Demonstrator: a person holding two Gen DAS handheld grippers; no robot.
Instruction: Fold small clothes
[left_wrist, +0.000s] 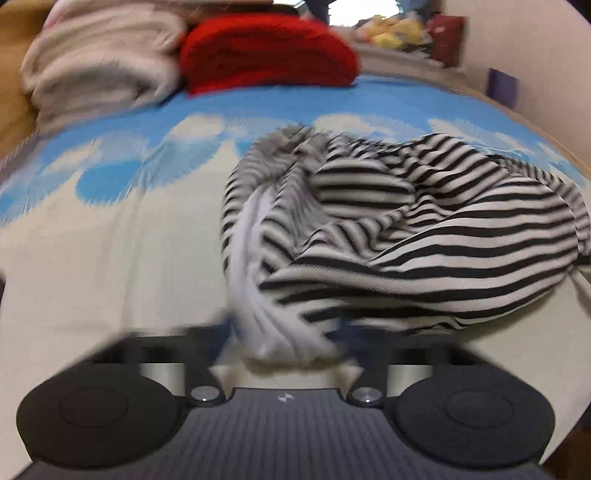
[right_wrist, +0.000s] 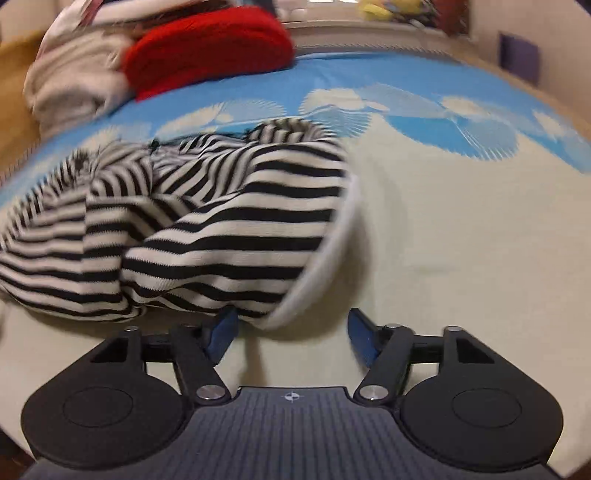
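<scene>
A black-and-white striped garment (left_wrist: 424, 236) with a white hem lies bunched on the bed; it also shows in the right wrist view (right_wrist: 221, 225). My left gripper (left_wrist: 288, 336) sits at its near left end, with the white hem bunched between the blurred fingers; whether they pinch it I cannot tell. My right gripper (right_wrist: 291, 332) is open at the garment's near right corner. The white hem (right_wrist: 321, 273) hangs between its blue fingers (right_wrist: 223, 330) without being clamped.
The bed cover (right_wrist: 461, 240) is cream in front and blue with white clouds behind. A folded red knit (left_wrist: 266, 51) and a beige blanket (left_wrist: 99, 62) lie at the far left. Yellow items (left_wrist: 395, 29) sit on a far ledge. A wall (left_wrist: 535, 48) stands at right.
</scene>
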